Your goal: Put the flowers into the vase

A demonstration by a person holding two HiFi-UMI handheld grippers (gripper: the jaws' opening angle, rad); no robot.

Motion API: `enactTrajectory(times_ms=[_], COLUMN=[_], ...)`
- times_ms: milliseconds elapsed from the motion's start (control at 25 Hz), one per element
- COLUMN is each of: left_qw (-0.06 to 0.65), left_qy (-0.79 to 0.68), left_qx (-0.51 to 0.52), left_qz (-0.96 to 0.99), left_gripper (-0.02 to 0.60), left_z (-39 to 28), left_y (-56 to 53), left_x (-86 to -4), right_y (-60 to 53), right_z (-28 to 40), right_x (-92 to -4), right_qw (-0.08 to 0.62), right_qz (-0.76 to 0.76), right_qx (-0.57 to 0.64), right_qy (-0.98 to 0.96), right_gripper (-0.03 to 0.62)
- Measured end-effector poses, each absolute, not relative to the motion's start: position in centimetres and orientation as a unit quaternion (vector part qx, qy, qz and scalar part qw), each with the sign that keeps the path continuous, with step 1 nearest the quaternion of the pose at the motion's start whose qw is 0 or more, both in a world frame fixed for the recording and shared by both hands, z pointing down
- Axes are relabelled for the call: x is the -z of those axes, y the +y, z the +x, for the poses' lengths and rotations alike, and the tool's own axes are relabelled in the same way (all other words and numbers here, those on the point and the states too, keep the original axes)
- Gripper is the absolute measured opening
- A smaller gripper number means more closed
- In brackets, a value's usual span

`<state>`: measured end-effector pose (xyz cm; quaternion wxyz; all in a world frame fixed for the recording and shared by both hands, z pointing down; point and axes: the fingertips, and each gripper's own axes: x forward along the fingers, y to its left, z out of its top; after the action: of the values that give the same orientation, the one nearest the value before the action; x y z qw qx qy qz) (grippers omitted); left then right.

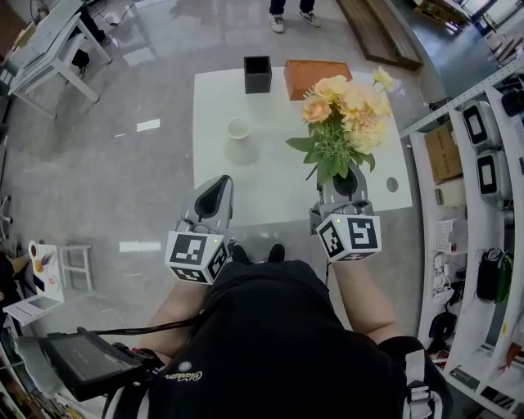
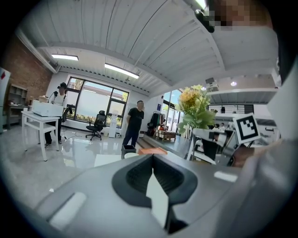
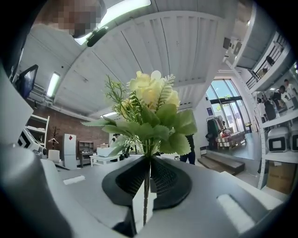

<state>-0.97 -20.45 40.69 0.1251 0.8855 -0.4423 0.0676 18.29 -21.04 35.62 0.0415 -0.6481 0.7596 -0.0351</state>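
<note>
A bunch of yellow and peach flowers [image 1: 348, 110] with green leaves is held up over the right half of the white table [image 1: 270, 192]. My right gripper [image 1: 344, 182] is shut on its stems [image 3: 147, 186], and the blooms [image 3: 151, 95] rise straight ahead of the jaws. The small white vase [image 1: 238, 131] stands upright on the table, left of the flowers and apart from them. My left gripper [image 1: 214, 192] hovers at the table's near edge, shut with nothing in it. In the left gripper view the flowers [image 2: 194, 104] show to the right.
A black square box [image 1: 257, 74] and an orange-brown flat block [image 1: 317, 76] sit at the table's far edge. A person [image 1: 292, 12] stands beyond it. Shelving [image 1: 483, 164] runs along the right, and a white desk [image 1: 49, 49] stands at the far left.
</note>
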Motion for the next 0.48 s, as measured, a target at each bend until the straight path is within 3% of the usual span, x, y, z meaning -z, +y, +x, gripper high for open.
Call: enactTrajectory(times_ms=[480], left_qw=[0.126], left_qy=[-0.494], left_qx=[-0.064], left_qz=[0.858], left_gripper=[0.008], left_z=[-3.9], left_y=[-20.5], left_x=[-40.4], right_y=[-22.9], right_z=[12.2], right_x=[-36.1], right_qw=[0.034], right_qz=[-0.576], right_qx=[0.029], right_qy=[0.816], right_gripper=[0.032])
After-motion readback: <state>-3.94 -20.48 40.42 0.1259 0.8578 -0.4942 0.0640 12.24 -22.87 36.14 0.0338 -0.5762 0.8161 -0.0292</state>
